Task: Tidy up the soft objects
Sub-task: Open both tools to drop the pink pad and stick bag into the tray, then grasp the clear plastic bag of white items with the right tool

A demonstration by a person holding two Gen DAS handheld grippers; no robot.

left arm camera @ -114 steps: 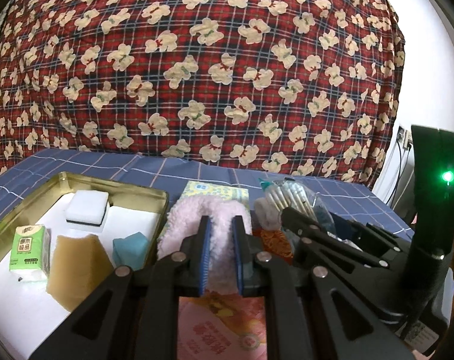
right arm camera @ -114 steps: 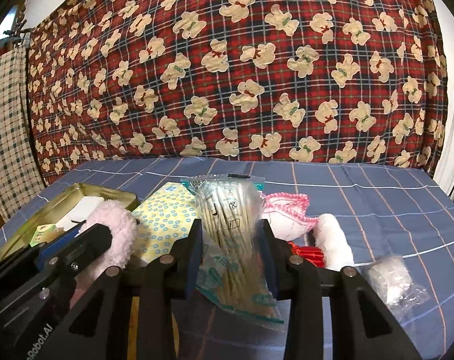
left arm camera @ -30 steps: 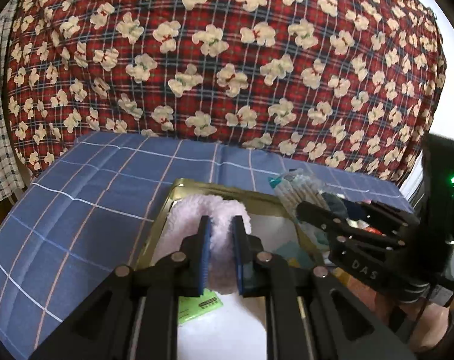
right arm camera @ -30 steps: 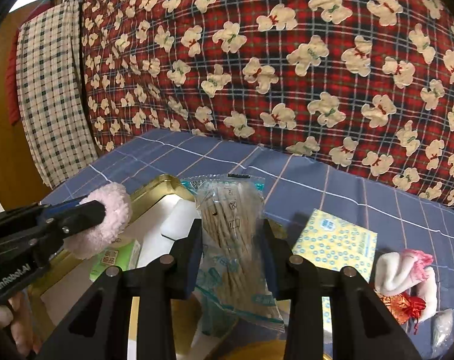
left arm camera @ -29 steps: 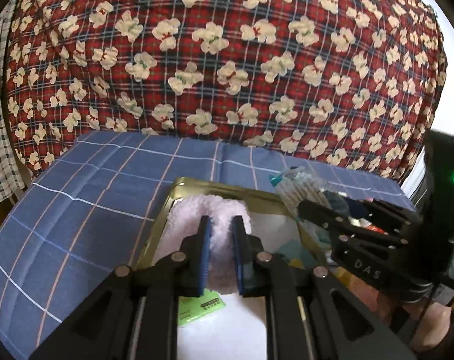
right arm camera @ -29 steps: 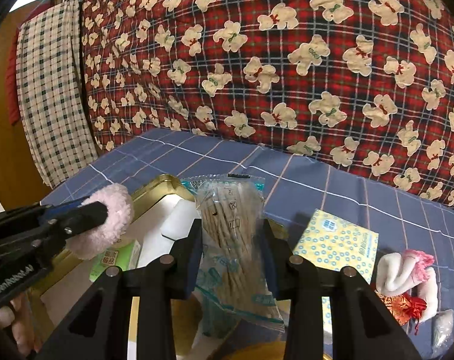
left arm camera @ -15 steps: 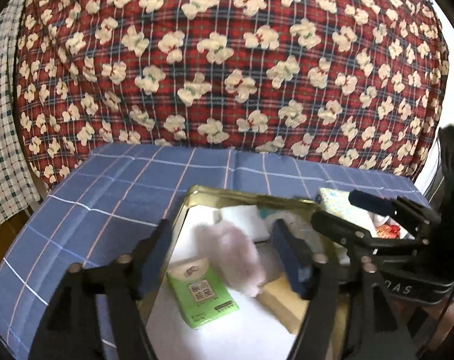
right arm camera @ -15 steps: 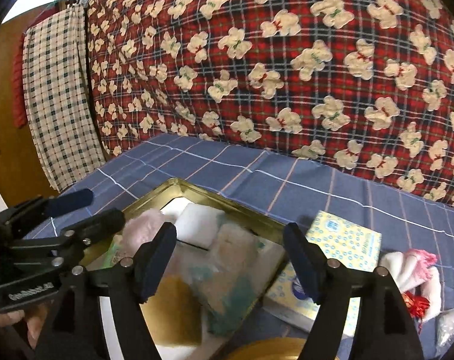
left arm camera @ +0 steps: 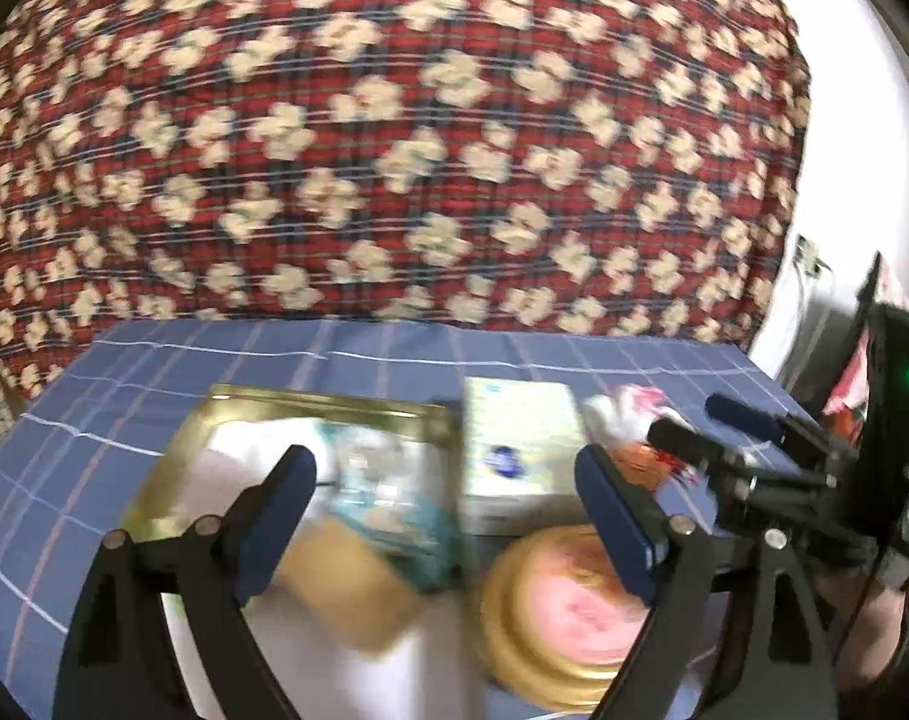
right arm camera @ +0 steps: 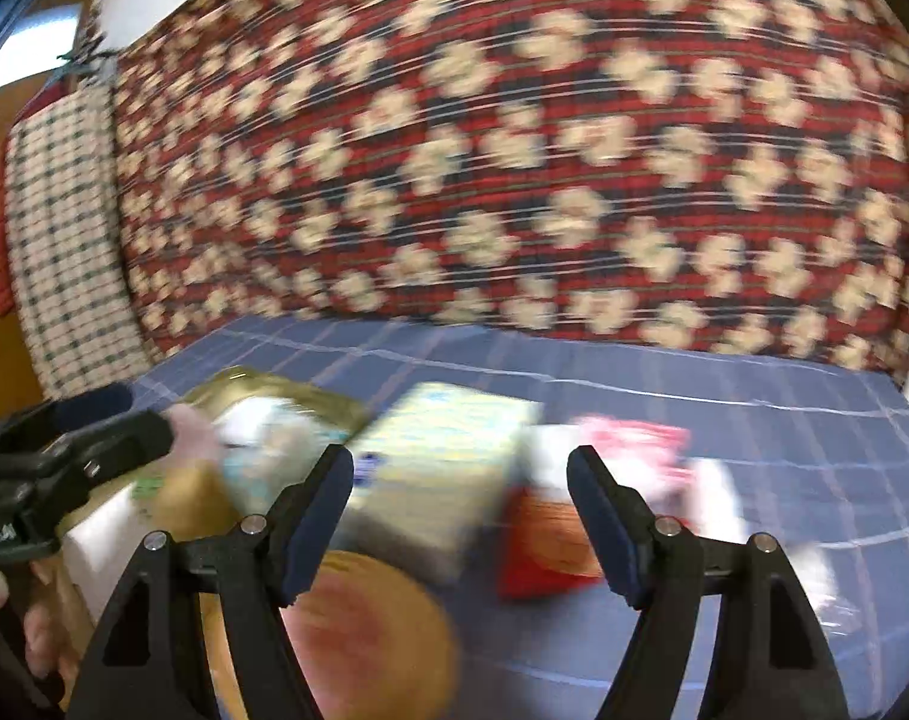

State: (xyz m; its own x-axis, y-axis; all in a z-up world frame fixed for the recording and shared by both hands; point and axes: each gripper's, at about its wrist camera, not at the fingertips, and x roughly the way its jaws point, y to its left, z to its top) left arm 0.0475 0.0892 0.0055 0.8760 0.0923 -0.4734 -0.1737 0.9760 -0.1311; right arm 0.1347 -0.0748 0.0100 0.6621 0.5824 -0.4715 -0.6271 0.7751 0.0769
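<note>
While jaws gape, swab bag (left arm camera: 388,492) lies beyond left hand-held gripper (left arm camera: 448,516).

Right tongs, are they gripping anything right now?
No, the right tongs stand wide open with nothing between them, the yellow tissue pack lying beyond.

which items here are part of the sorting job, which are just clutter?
Job items:
- gold metal tray
- clear bag of cotton swabs lying in the tray
- yellow patterned tissue pack, outside the tray
- white-and-pink fluffy cloth bundle, outside the tray
- left gripper and right gripper, both open and empty

Just lying about:
- round gold tin with pink lid
- red bear-print plaid cover
- blue checked tablecloth
</note>
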